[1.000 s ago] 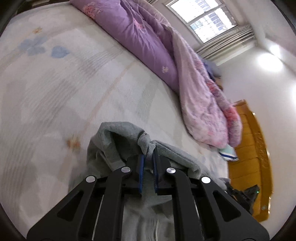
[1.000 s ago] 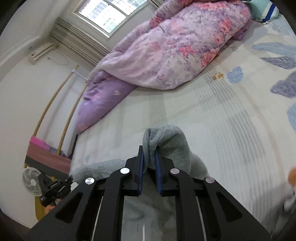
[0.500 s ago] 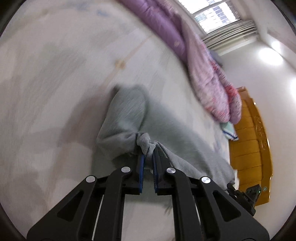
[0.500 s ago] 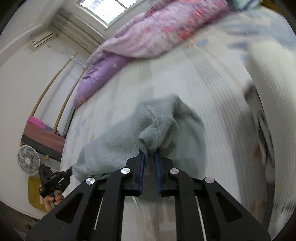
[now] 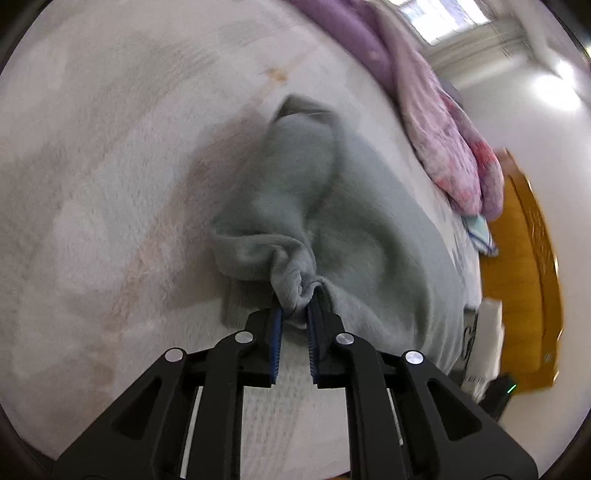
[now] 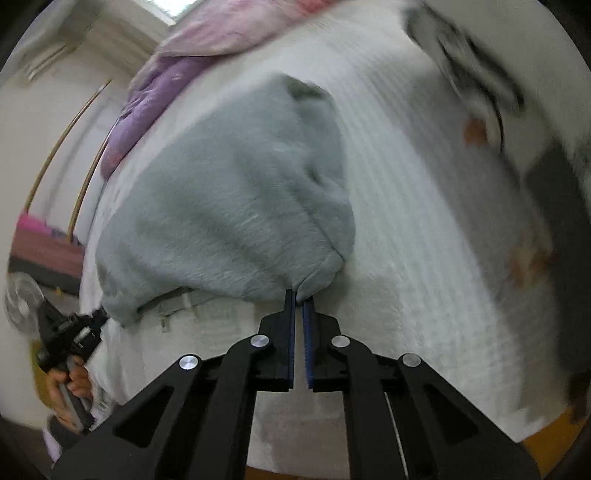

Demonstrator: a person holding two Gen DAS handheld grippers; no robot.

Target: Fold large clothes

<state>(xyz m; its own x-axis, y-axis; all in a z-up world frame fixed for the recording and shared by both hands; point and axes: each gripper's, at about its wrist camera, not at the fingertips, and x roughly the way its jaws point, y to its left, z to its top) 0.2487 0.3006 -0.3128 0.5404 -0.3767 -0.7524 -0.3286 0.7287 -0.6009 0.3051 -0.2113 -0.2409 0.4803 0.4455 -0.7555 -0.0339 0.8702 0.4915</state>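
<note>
1. Left gripper (image 5: pixel 294 312): black fingers with blue pads, closed on a bunched, twisted corner of the grey garment (image 5: pixel 347 206).
2. Garment spreads away from the pinch across the pale bed sheet (image 5: pixel 110 155); one rounded fold runs toward the upper centre, a broader part trails right toward the bed's edge.
3. Purple-and-pink floral quilt (image 5: pixel 439 110) heaped along the far side of the bed, apart from the garment.
4. Orange wooden headboard (image 5: pixel 524 266) at right; bright window (image 5: pixel 439 14) at top.
5. Frame motion-blurred; fine details unclear.
</note>
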